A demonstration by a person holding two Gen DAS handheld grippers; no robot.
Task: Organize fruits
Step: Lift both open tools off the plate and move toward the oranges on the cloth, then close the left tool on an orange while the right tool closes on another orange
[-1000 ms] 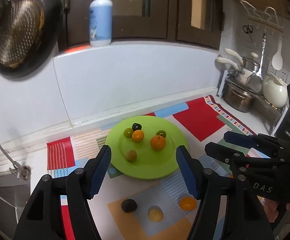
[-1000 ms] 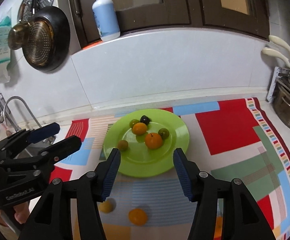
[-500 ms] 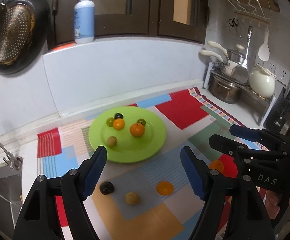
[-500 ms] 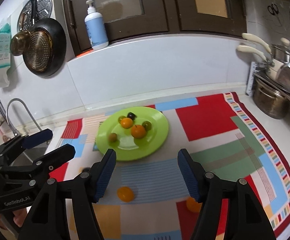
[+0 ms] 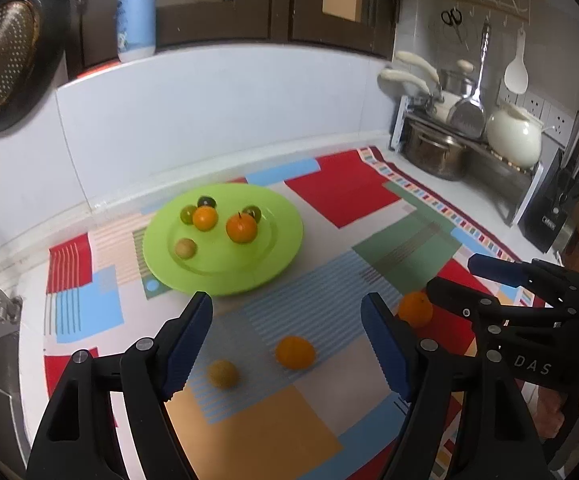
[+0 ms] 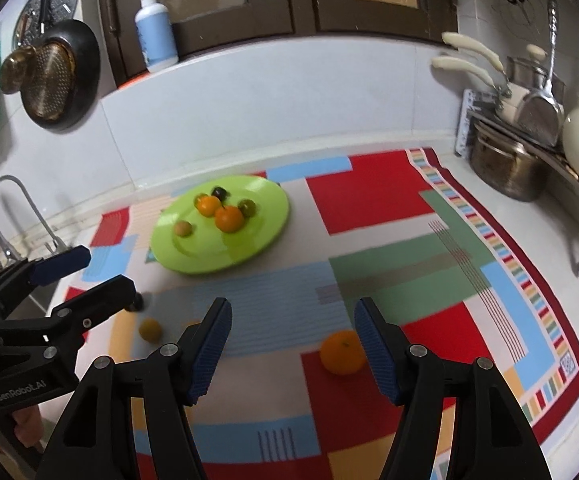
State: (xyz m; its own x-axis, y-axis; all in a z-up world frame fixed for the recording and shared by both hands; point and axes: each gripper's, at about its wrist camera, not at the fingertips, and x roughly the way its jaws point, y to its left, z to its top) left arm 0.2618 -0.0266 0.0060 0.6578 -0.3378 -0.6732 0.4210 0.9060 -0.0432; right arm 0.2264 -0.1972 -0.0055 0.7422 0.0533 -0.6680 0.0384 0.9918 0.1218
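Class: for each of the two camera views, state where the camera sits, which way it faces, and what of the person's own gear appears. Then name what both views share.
Left wrist: sits on the left tool, facing forward and down over the patterned mat toward the green plate; the right tool shows at right.
Right wrist: sits on the right tool, facing the same counter; the left tool shows at left.
Shared: the plate, mat and soap bottle.

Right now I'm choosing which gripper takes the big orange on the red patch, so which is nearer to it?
Right. The right gripper hangs open with the big orange just inside its right finger. The left gripper sits further left, its right finger beside that orange.
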